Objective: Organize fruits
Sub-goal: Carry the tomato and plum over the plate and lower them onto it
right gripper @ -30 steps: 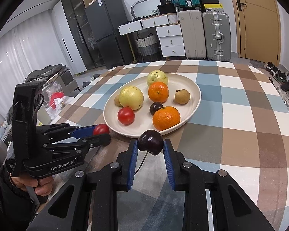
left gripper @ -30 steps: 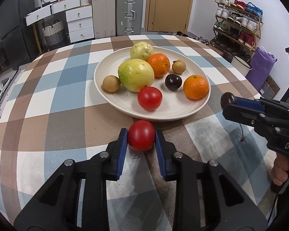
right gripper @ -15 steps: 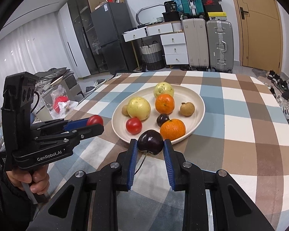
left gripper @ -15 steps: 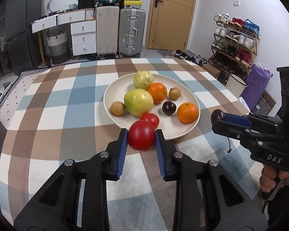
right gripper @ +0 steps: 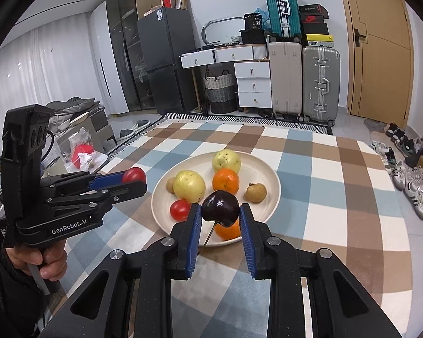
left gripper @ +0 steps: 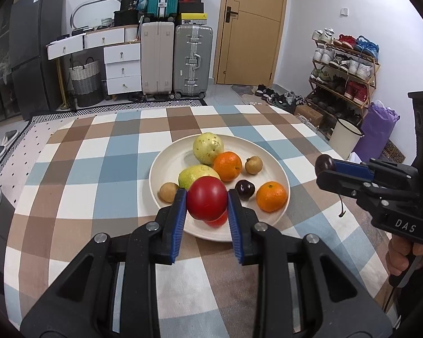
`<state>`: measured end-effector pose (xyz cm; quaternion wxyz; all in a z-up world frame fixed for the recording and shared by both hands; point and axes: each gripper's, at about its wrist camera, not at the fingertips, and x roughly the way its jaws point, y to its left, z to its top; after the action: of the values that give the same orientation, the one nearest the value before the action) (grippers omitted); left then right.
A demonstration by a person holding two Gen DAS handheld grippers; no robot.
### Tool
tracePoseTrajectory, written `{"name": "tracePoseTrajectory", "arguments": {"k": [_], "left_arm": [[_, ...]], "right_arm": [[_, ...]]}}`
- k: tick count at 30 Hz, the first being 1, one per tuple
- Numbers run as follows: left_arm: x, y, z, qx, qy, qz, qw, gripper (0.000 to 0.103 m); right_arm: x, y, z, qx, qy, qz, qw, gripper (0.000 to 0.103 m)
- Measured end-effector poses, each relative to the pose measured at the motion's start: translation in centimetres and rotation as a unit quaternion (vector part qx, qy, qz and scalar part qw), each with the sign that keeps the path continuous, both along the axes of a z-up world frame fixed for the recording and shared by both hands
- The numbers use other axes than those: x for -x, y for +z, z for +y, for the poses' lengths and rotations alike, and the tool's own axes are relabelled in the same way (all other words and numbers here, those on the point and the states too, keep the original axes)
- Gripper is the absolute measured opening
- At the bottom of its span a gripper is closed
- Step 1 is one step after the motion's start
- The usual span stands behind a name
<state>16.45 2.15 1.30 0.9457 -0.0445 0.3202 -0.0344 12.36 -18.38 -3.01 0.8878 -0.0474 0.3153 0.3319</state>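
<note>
My left gripper [left gripper: 207, 202] is shut on a red tomato [left gripper: 206, 199] and holds it in the air over the near rim of a cream plate [left gripper: 166, 166]. My right gripper [right gripper: 219, 210] is shut on a dark cherry [right gripper: 220, 208] with a hanging stem, in the air at the plate's near edge [right gripper: 160, 197]. The plate holds two guavas, two oranges [left gripper: 271, 197], a second tomato [right gripper: 180, 209], a dark cherry [left gripper: 244, 189] and two small brown fruits. Each gripper shows in the other's view, the left [right gripper: 134, 176] and the right [left gripper: 325, 164].
The plate sits on a table with a blue, brown and white checked cloth [left gripper: 112, 169]. Suitcases [left gripper: 193, 62], white drawers and a fridge stand behind the table. A shoe rack [left gripper: 344, 64] and a white bin [left gripper: 347, 138] are to the right.
Both grippers have risen with their fruit and tilted up, so the plate now looks smaller and farther. The left gripper's tomato now hides part of the tomato on the plate.
</note>
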Motion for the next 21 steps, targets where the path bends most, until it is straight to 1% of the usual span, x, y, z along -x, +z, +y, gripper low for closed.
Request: {"name": "tracePoseTrajectory", "arguments": {"k": [6, 13, 17, 21], "left_arm": [[-1.8, 0.5, 0.4, -0.003, 0.006, -0.005, 1.0, 0.026], [-3.5, 0.5, 0.7, -0.004, 0.008, -0.008, 0.9999, 0.026], [-4.5, -0.3, 0.7, 0.0, 0.007, -0.002, 1.0, 0.026], [-5.4, -1.5, 0.4, -0.005, -0.003, 0.008, 1.0, 0.026]], "right_arm": [[-1.3, 0.2, 0.2, 0.001, 0.006, -0.001, 1.0, 0.028], [-2.9, -0.3, 0.7, -0.003, 0.013, 0.007, 1.0, 0.028], [-3.8, -0.6, 1.1, -0.004, 0.012, 0.01, 1.0, 0.028], [-4.7, -1.1, 1.2, -0.017, 0.01, 0.017, 1.0, 0.028]]}}
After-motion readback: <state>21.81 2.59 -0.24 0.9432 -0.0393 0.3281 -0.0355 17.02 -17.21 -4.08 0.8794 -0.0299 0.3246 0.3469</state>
